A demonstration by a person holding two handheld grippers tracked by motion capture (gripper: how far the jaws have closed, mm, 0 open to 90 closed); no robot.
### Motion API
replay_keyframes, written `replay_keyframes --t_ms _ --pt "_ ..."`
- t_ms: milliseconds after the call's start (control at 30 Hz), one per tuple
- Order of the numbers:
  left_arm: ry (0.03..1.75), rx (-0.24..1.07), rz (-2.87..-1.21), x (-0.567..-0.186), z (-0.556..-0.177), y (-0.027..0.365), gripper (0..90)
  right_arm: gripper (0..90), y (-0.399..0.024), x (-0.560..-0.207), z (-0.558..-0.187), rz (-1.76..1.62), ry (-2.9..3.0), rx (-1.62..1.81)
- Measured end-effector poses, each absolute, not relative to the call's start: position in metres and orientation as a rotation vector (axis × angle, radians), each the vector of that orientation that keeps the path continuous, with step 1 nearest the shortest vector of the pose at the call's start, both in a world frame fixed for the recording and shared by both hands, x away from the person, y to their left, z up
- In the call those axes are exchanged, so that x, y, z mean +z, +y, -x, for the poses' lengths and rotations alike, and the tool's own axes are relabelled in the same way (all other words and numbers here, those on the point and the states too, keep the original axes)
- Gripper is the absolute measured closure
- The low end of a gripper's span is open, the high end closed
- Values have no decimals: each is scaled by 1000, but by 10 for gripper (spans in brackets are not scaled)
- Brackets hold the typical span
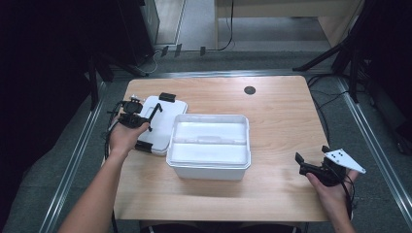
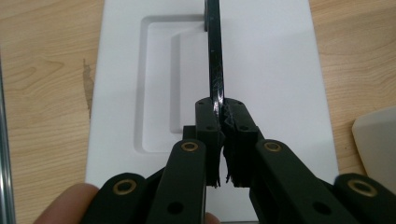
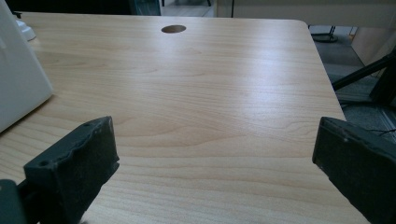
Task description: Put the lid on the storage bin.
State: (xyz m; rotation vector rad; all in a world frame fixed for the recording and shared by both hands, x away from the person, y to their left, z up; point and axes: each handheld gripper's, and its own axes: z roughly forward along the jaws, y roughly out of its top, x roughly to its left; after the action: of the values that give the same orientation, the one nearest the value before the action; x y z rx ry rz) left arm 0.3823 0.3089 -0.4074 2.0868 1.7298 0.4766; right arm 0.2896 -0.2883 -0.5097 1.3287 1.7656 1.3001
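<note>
White plastic lid and box on a pale wooden table.
The lid (image 2: 261, 70) is smooth, matt white plastic; its thin black handle (image 2: 215, 56) is glossy and finely scratched. The open box (image 1: 210, 145) looks like slightly translucent white plastic. The table (image 3: 210, 93) has a light wood-grain surface with a soft sheen. The pads (image 3: 88, 158) are matt black, rough-edged.

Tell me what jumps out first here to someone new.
The open white bin at the table's centre draws the eye first. Left of it, the left gripper is shut on the black handle of the white lid. The right gripper waits open at the table's right edge.
</note>
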Motion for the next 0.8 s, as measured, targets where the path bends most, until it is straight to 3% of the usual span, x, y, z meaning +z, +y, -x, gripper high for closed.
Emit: replay_keyframes --t_ms 233,800 --pt "1692 469 -2115 -397 -378 319 867 0 -287 -510 -290 -1322 1771 1293" --pt "1452 615 -2181 -331 -358 345 868 0 -286 -511 -290 -1318 1778 1285"
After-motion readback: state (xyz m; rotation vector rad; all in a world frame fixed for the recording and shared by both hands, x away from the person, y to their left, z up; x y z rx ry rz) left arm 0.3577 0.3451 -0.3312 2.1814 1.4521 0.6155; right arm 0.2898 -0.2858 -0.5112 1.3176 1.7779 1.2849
